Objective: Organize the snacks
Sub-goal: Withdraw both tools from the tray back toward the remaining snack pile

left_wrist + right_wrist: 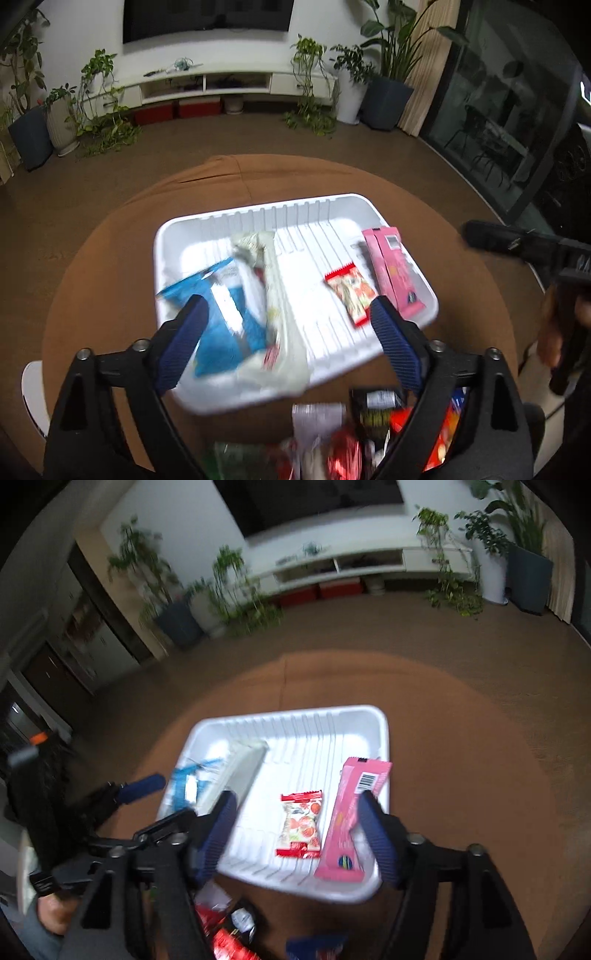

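1. A white ribbed tray [207, 391] sits in the middle of the left wrist view on a round table under a brown cloth [92, 280]; in the right wrist view the same tray [295, 716] fills the centre of the frame
2. The left gripper [288, 317] hangs over the tray's near edge with its blue-padded jaws spread wide and nothing between them
3. At the left side of the tray a blue packet [221, 325] lies partly over a long pale wrapper [277, 295]; both are blurred
4. Towards the right of the tray a small red-and-white sweet packet [351, 291] lies just beside a long pink bar [393, 269], which rests against the tray's right wall
5. The right gripper [295, 812] is also spread wide and holds nothing; the red-and-white packet [301, 825] and pink bar [349, 816] show in the gap between its fingers
6. A heap of loose snacks [365, 432] lies on the cloth at the bottom of the left view, in front of the tray; labels are too blurred to read
7. The left gripper's blue finger [142, 786] shows at centre left of the right view
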